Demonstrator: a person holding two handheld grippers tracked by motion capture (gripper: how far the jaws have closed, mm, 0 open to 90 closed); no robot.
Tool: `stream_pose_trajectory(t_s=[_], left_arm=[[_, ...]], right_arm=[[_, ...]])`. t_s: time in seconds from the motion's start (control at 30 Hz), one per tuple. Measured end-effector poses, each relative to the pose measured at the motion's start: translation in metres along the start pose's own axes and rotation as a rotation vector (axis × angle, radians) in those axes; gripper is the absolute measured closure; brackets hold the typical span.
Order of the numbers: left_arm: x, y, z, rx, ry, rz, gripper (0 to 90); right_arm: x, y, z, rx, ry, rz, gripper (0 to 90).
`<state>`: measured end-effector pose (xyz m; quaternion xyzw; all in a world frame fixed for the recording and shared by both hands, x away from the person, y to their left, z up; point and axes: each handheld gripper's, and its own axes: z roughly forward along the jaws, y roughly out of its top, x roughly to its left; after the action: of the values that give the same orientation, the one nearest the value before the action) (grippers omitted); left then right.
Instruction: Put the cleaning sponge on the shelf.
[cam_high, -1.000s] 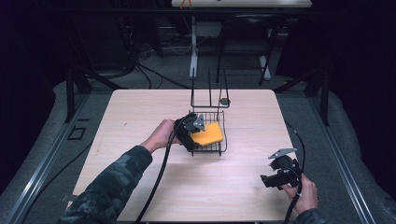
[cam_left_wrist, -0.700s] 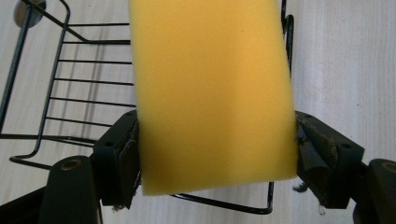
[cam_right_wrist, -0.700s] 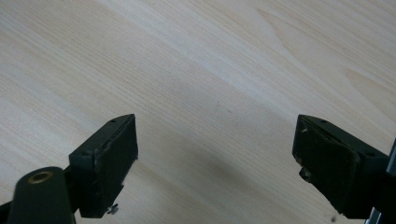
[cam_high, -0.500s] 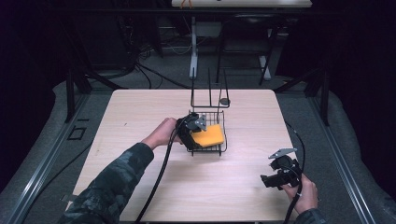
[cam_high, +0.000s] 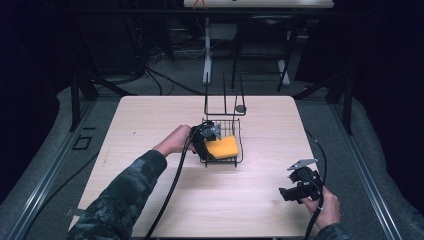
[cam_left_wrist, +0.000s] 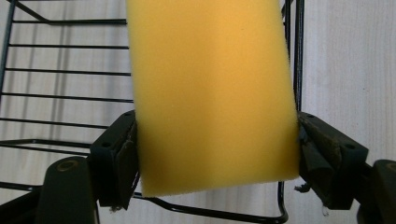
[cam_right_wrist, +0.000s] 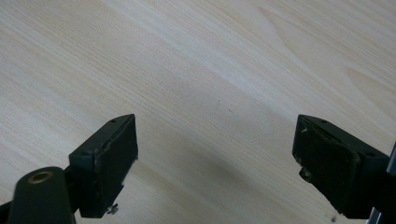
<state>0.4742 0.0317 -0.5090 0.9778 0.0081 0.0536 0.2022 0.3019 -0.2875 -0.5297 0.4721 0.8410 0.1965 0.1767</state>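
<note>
Wooden table (cam_high: 150, 130), sponge (cam_left_wrist: 212, 93) between fingers (cam_left_wrist: 119, 161) (seemingly touching)

Premises: a laboratory recording bay. A lone wooden table (cam_high: 150, 125) stands among dark surrounds. Cables (cam_high: 150, 75) and metal stands (cam_high: 207, 55) at twelve o'clock.

The sponge (cam_left_wrist: 212, 93) is plain yellow-orange, with no print on it. The basket (cam_high: 238, 131) is black wire. The table (cam_high: 150, 125) is pale wood with fine straight grain. Both grippers, the left (cam_high: 210, 135) and the right (cam_high: 292, 192) at five o'clock, are black with black jaws; the right carries a grey plate. The sleeve (cam_high: 125, 195) is dark green camouflage.
</note>
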Motion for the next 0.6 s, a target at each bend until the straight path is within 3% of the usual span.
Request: stream_pose_trajectory(t_s=[0.13, 0.27, 0.43, 0.6], left_arm=[[0.002, -0.002, 0.001, -0.013, -0.009, -0.023, 21.1], [0.004, -0.006, 0.002, -0.017, -0.012, -0.050, 11.9], [0.003, -0.008, -0.003, -0.036, 0.019, -0.067, 1.2], [0.000, -0.011, -0.014, -0.077, 0.052, -0.085, 0.5]], right_arm=[[0.000, 0.000, 0.000, -0.003, -0.001, 0.000, 13.6], [-0.001, 0.000, -0.001, 0.003, -0.005, -0.006, 13.6], [0.000, 0.000, -0.001, 0.001, -0.008, -0.005, 13.6], [0.001, 0.000, -0.001, -0.001, -0.004, 0.003, 13.6]])
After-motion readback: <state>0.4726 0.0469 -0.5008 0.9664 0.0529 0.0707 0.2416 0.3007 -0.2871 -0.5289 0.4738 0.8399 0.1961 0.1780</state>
